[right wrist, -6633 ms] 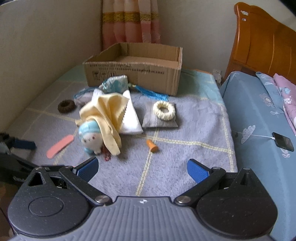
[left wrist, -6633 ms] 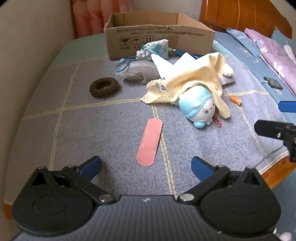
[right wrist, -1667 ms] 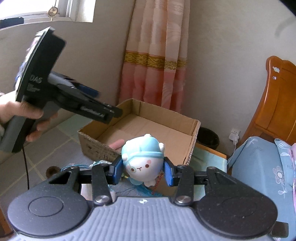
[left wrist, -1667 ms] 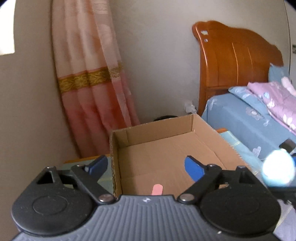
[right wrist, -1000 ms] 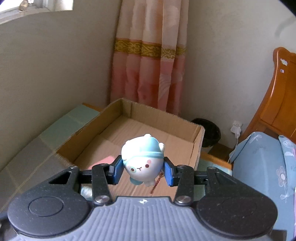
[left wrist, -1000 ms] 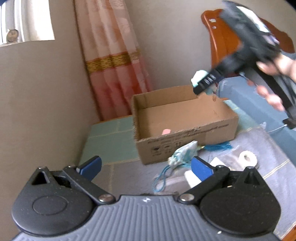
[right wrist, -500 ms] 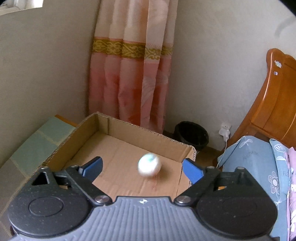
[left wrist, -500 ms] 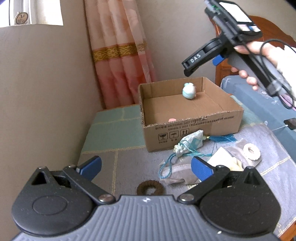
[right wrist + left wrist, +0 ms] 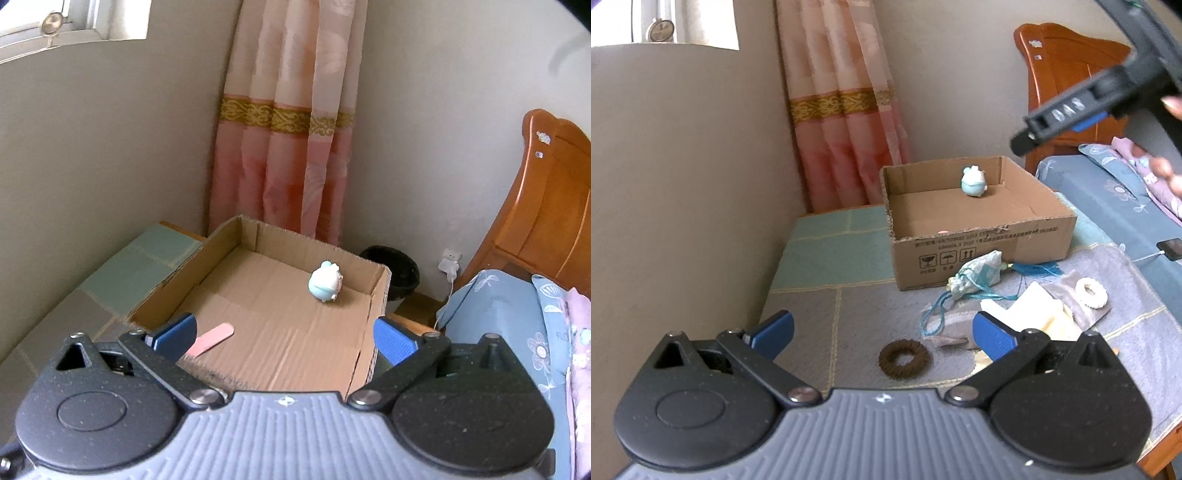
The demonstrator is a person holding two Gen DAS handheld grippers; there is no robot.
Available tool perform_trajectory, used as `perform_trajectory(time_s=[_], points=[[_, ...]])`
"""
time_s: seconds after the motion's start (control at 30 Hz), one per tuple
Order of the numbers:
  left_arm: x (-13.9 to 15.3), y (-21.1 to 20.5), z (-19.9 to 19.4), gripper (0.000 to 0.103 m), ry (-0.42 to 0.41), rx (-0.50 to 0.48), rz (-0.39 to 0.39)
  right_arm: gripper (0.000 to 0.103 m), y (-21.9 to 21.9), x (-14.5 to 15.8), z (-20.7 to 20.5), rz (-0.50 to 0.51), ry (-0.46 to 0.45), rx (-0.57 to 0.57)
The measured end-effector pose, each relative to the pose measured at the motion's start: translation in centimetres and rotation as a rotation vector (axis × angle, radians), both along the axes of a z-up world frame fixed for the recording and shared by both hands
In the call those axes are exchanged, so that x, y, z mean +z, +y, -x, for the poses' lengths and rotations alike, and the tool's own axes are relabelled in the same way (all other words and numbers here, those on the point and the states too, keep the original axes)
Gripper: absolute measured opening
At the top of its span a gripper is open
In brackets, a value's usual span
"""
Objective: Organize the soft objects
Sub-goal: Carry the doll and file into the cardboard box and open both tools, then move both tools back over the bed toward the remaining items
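Observation:
A small blue-and-white plush toy point(image 9: 325, 281) lies free on the floor of the open cardboard box point(image 9: 377, 291), near its far right corner; the left wrist view shows the plush toy point(image 9: 974, 181) there too. A pink strip point(image 9: 214, 338) lies in the box's near left part. My right gripper point(image 9: 284, 334) hovers above the box with its jaws opening and nothing between them. My left gripper point(image 9: 882, 332) is open and empty over the grey blanket, short of a brown hair tie point(image 9: 903, 360). A blue tasselled pouch point(image 9: 979, 277), cream cloth point(image 9: 1034, 314) and white hair tie point(image 9: 1090, 293) lie before the box point(image 9: 982, 243).
The right tool's black body point(image 9: 1071, 110) and a hand point(image 9: 1167, 170) fill the upper right of the left wrist view. A wall runs along the left; a curtain point(image 9: 288, 147) hangs behind the box. A black bin point(image 9: 391, 269), wooden headboard point(image 9: 546, 221) and blue-sheeted bed point(image 9: 1115, 199) with a phone point(image 9: 1171, 248) stand right.
The right gripper's jaws spread and the plush toy fell from them into the box, coming to rest near the far right corner. The right gripper rose and drew back. The left gripper backed off slightly.

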State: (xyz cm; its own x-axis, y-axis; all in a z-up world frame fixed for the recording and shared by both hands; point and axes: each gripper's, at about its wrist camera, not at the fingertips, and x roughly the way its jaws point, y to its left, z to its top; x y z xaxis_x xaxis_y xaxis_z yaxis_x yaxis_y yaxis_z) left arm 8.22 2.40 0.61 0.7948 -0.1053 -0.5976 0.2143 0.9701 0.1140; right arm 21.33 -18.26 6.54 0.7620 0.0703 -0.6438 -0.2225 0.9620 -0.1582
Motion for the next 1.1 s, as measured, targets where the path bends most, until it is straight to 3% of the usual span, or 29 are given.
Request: perform_trajectory(time_s=[0.3,0.47,0.57,1.1], points=[[-0.9,1.0,0.6,0.102,0.026,0.010,0.028,0.103,0.0,-3.5,5.6,0.028,0.001,-0.048],[-1.3,1.0,0.7,0.102,0.037,0.006,0.034,0.103,-1.1,-5.9,8.4,-0.016,0.018,-0.090],[-1.4,0.8,0.6,0.102,0.044,0.004,0.041,0.103,-1.9,-7.1,9.4,-0.056,0.049,-0.129],[-2.6,-0.5,0.5,0.102,0.087,-0.047,0.039,0.103,-4.3,-13.8,13.1,0.033,0.205,-0.236]])
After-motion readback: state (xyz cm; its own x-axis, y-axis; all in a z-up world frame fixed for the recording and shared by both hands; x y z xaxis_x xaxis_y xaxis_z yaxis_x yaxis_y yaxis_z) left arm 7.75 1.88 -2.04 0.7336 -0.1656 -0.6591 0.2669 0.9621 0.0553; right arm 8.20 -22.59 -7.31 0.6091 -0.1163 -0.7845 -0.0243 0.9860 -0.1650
